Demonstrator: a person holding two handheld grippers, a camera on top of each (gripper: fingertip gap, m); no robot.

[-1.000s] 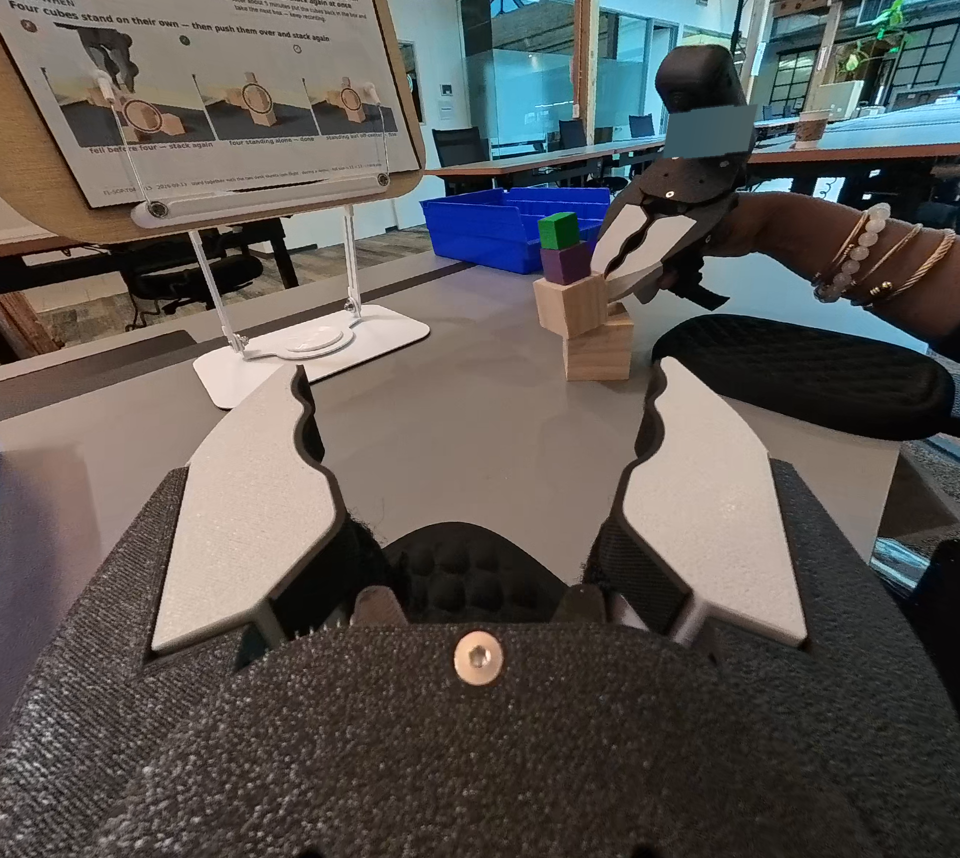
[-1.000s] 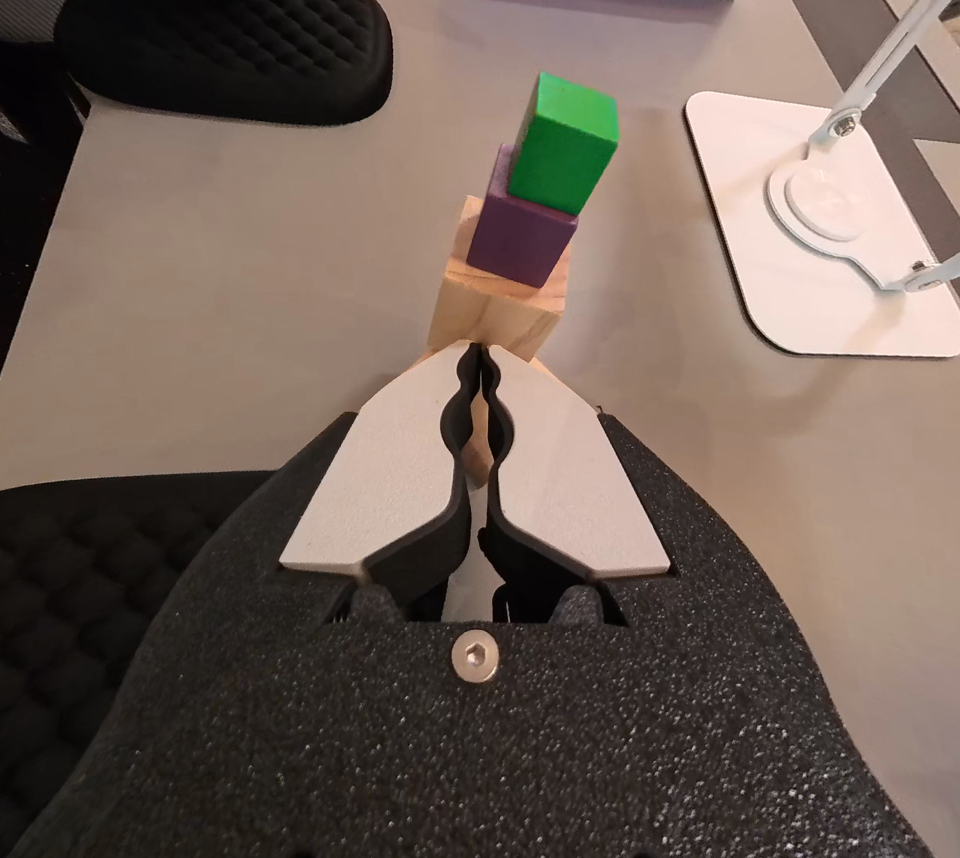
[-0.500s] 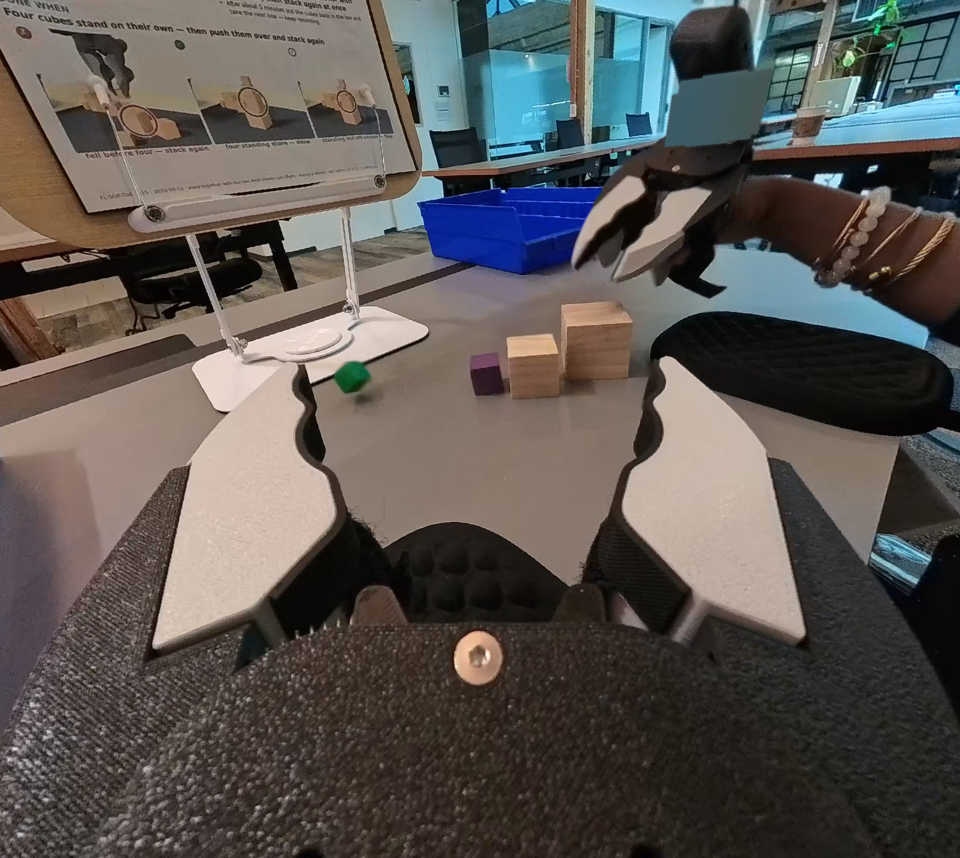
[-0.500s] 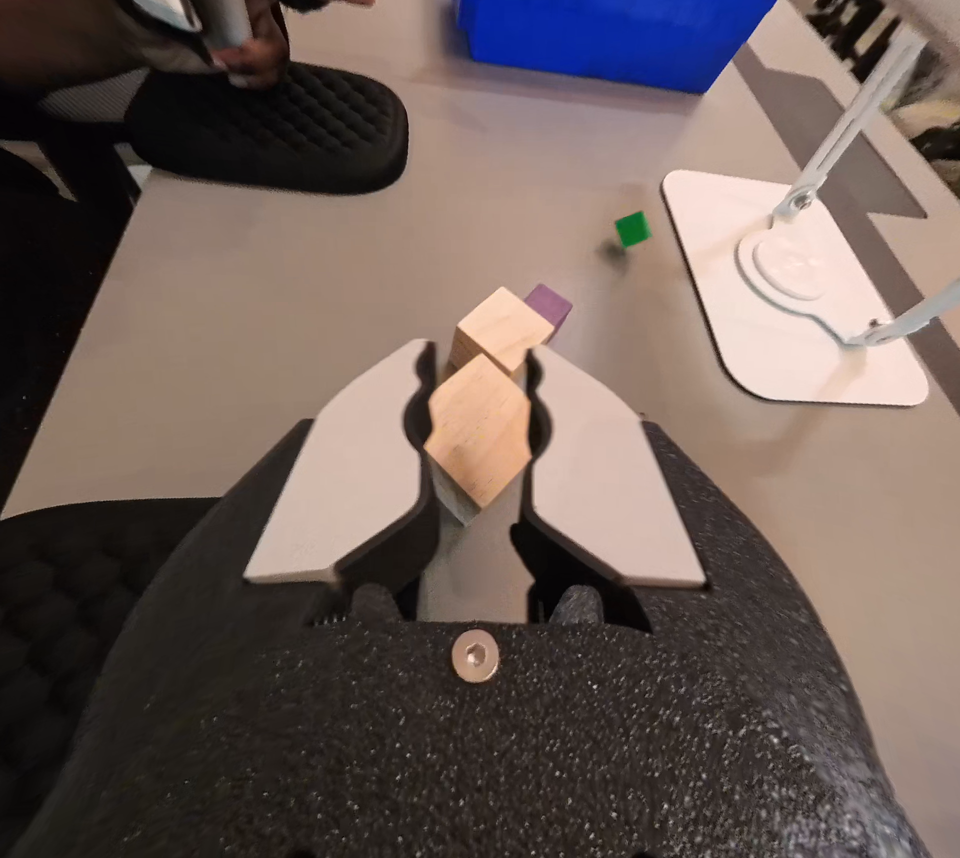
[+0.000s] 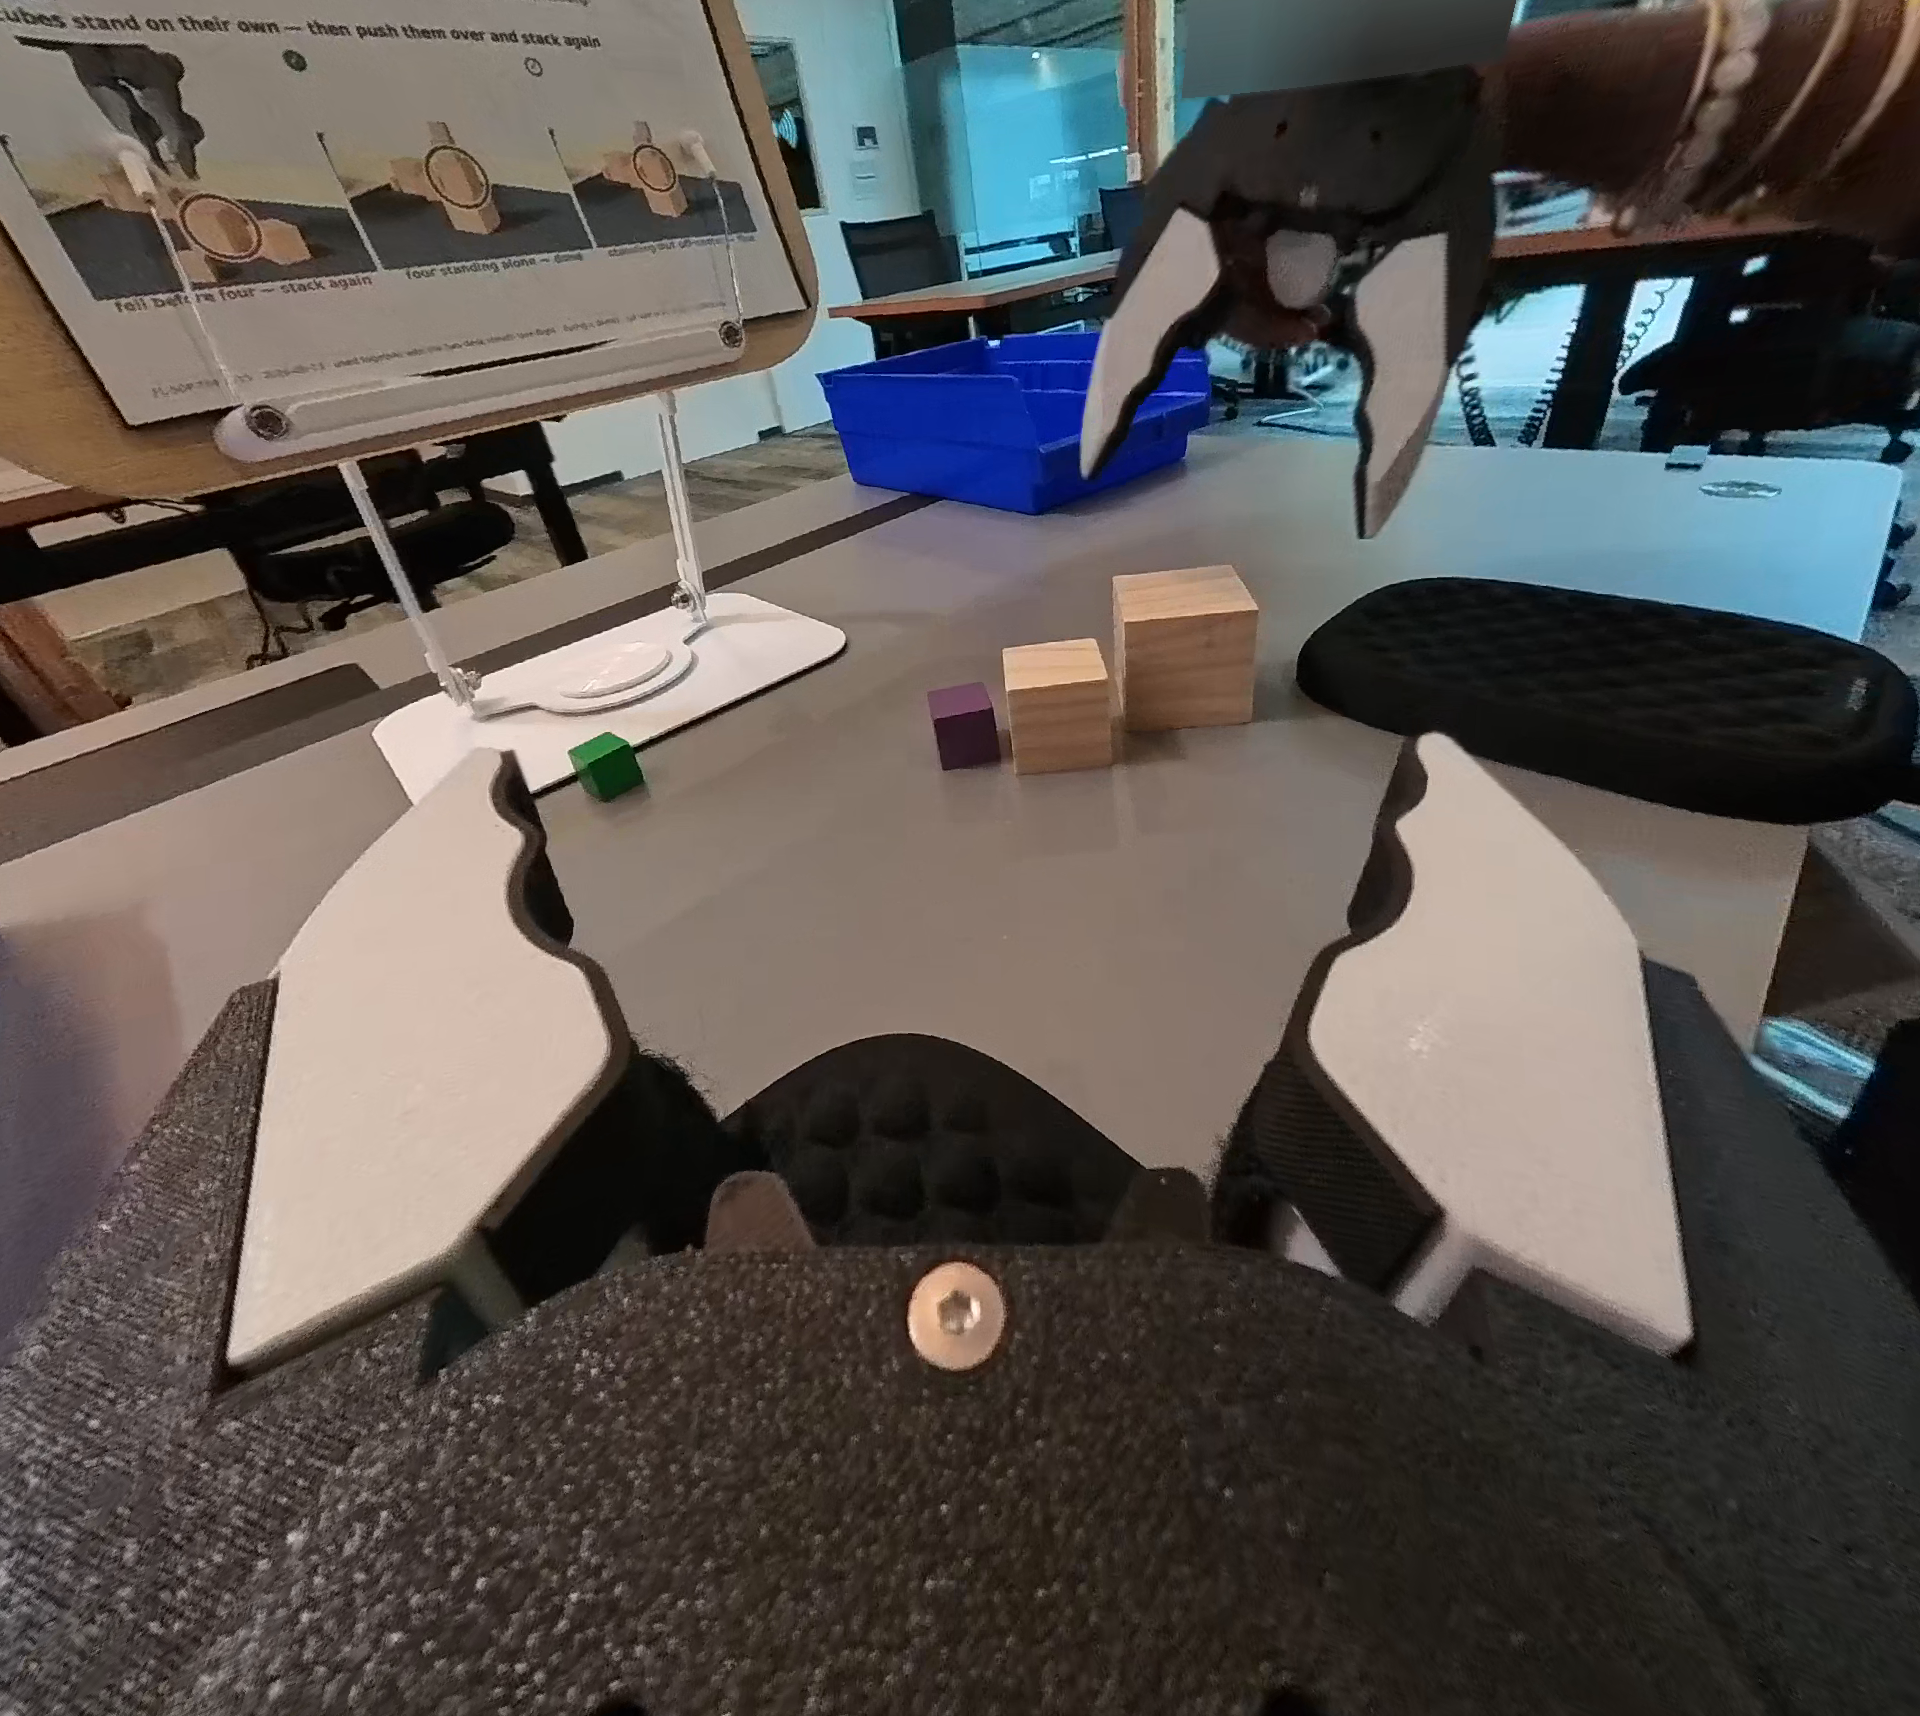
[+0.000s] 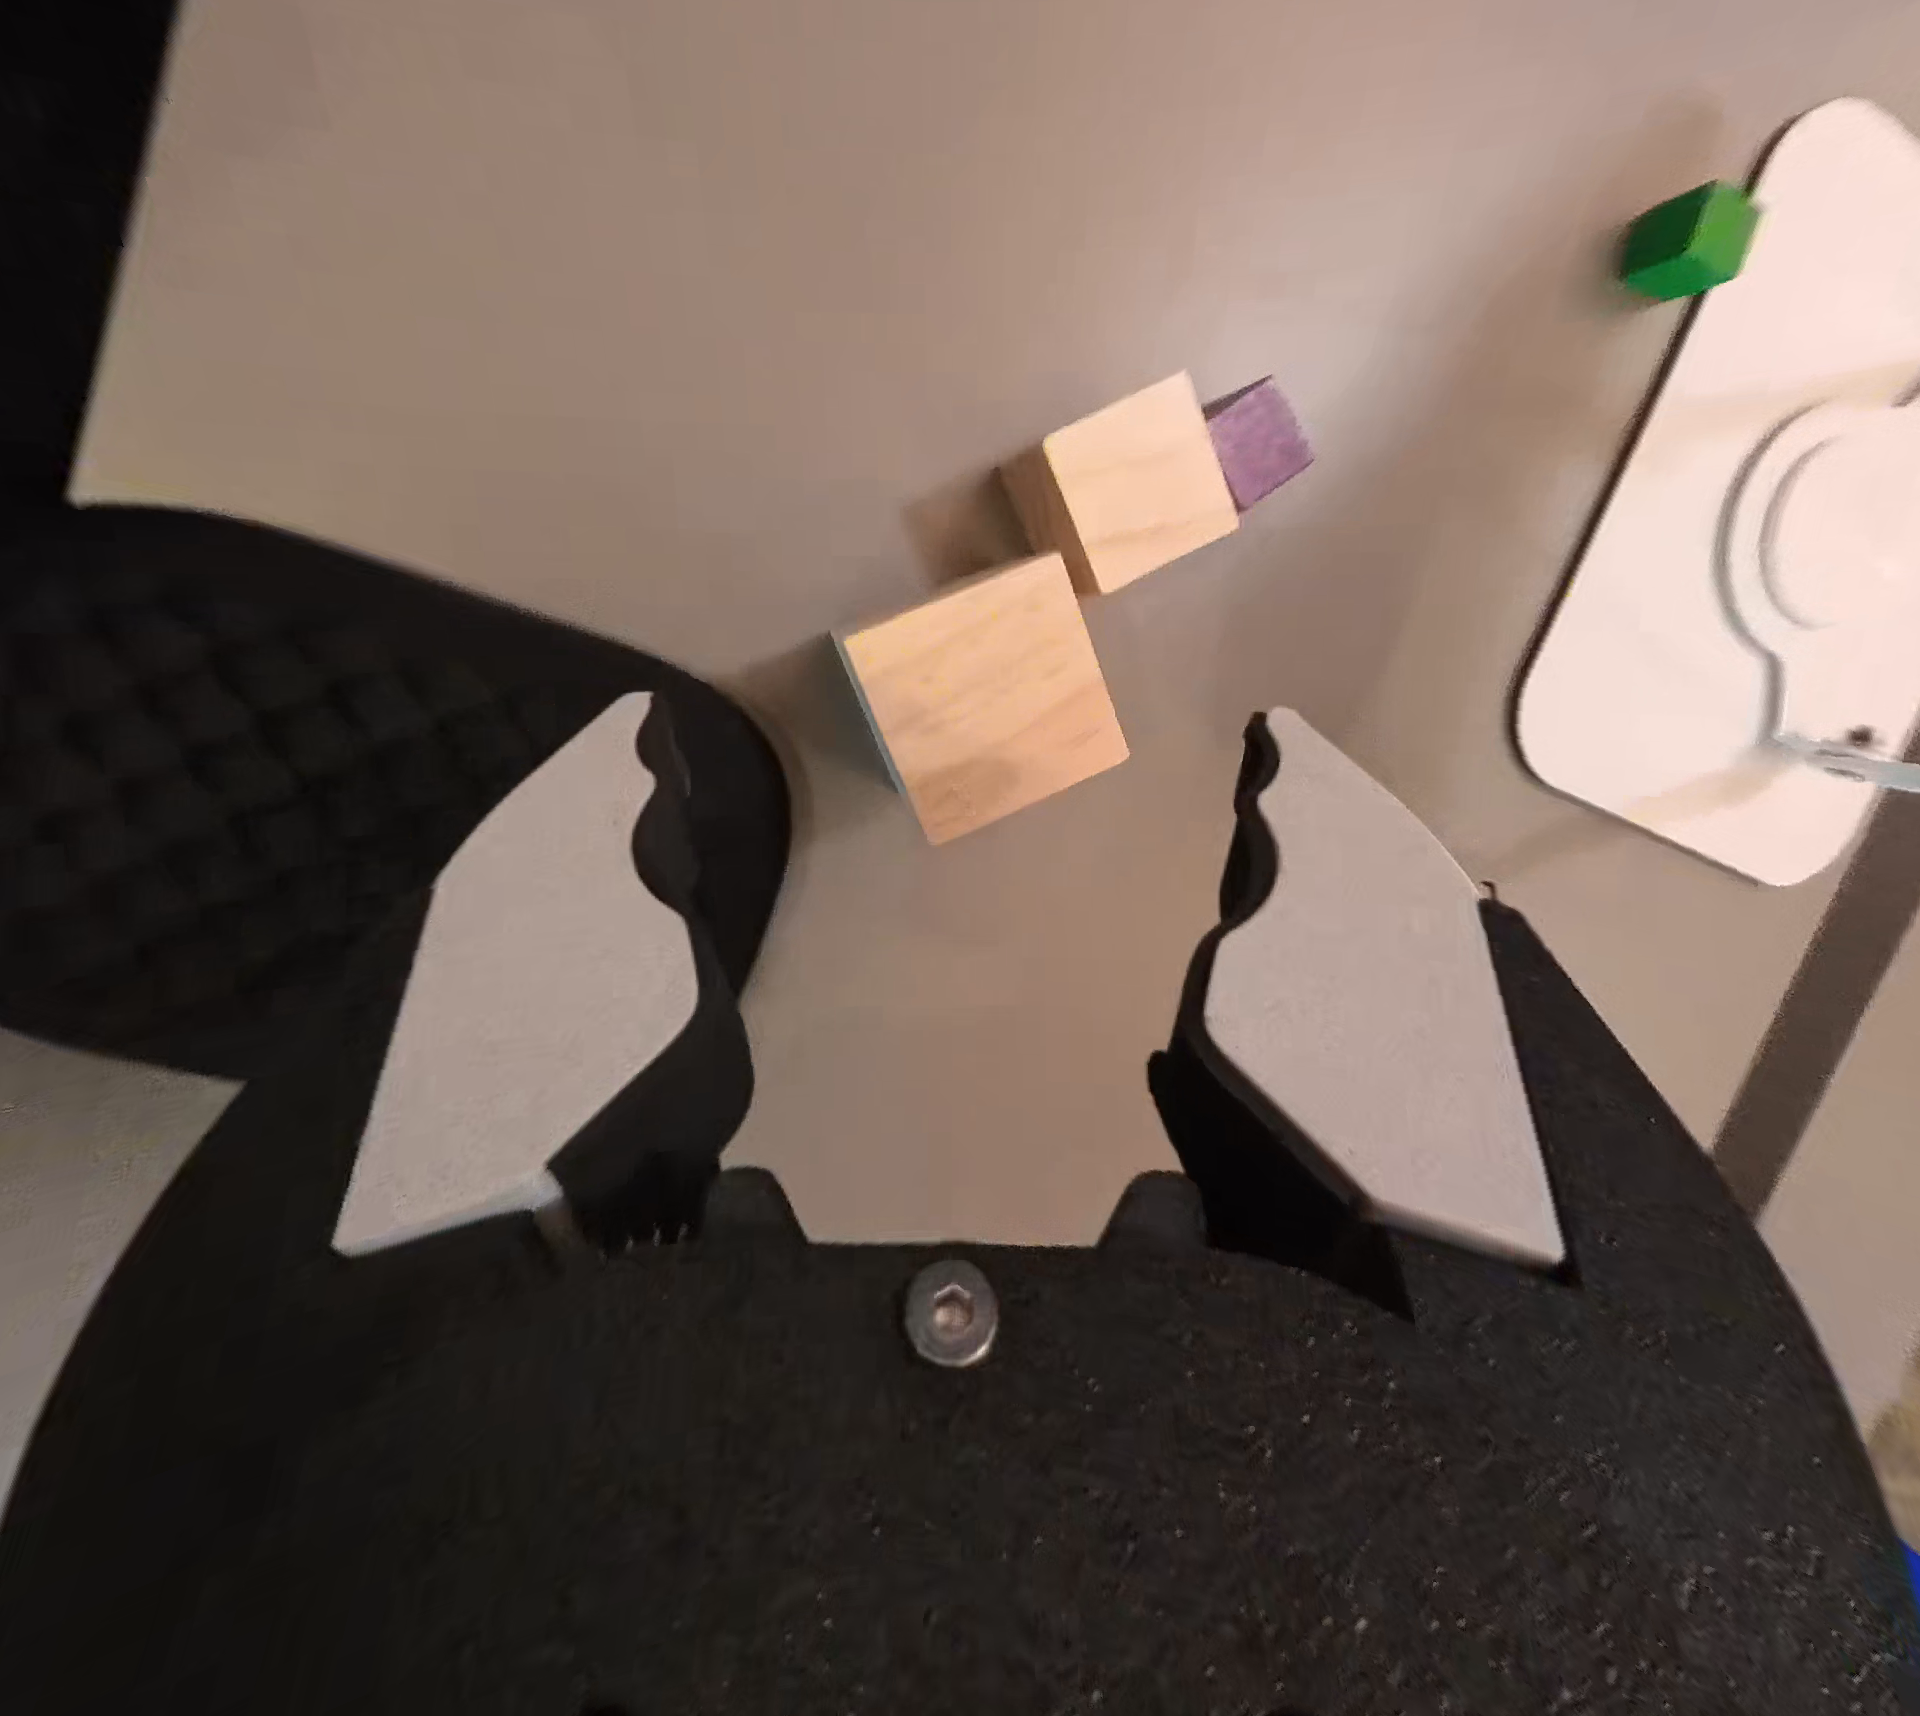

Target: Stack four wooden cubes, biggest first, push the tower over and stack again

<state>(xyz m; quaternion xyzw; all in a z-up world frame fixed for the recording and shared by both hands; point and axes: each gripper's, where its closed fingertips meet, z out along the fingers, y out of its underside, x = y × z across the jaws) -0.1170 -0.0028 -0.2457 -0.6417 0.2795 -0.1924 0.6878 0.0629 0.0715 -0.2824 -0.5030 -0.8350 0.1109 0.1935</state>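
Green cube, purple cube, blue bin

Blue bin at table's far side, white stand base, black pad right

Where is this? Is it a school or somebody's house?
Probably neither: it looks like a big open office or workshop. Behind the grey table stand long desks with black office chairs, glass-walled rooms and wooden beams.
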